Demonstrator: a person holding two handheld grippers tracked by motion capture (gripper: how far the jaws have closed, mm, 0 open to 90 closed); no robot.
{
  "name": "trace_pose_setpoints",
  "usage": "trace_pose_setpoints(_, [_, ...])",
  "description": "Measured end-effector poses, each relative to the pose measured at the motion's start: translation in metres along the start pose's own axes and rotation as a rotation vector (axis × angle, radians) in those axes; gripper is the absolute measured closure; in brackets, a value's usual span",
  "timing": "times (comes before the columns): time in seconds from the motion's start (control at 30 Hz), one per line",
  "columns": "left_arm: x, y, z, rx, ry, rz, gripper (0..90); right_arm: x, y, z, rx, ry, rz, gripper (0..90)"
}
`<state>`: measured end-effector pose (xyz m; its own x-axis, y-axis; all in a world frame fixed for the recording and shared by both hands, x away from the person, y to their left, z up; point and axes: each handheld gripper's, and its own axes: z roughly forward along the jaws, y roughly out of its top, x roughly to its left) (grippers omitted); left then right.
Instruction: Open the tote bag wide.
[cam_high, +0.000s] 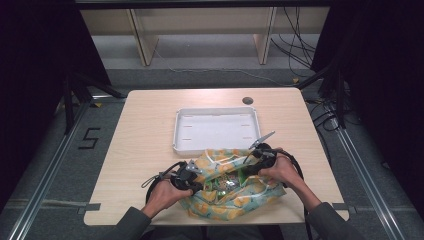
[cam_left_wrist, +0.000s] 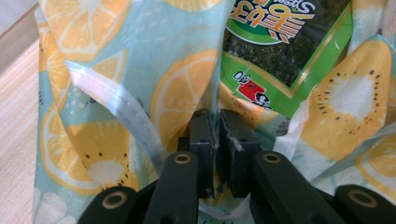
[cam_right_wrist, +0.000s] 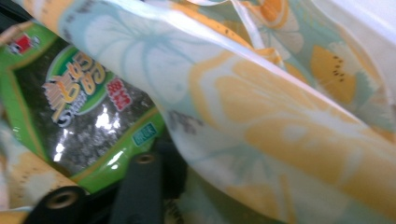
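Fabric of the fruit-print bag (cam_high: 227, 197), at the surface's near edge, is pinched by the closed left hand-held gripper (cam_left_wrist: 218, 122), probably opening it while the right hand-held gripper (cam_high: 243, 172), grip unclear, reaches the seaweed packet (cam_right_wrist: 79, 121).

Grey sleeves (cam_high: 131, 221); each black hand-held gripper (cam_high: 186, 176) trails a black cable, seemingly looped.

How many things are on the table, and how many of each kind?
Fruit-print bag: 1
Green seaweed packet inside the bag: 1
White tray: 1
Grippers, left gripper and right gripper: 2
Total: 5
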<state>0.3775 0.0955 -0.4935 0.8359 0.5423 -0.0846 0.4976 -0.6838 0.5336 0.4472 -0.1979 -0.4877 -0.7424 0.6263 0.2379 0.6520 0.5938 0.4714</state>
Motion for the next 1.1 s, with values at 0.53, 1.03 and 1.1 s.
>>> trace_pose_setpoints(0.53, [-0.004,0.004,-0.018,-0.117,0.019,-0.031,82.7,-0.001,-0.001,0.001,-0.027,0.058,-0.023,43.7])
trace_pose_setpoints(1.03, [-0.026,0.007,-0.007,-0.104,-0.103,-0.020,83.6,0.012,0.011,0.007,-0.066,0.094,-0.145,36.3])
trace_pose_setpoints(1.1, [-0.027,0.008,-0.007,-0.096,-0.100,-0.008,83.5,0.012,0.016,0.009,-0.053,0.083,-0.162,35.8])
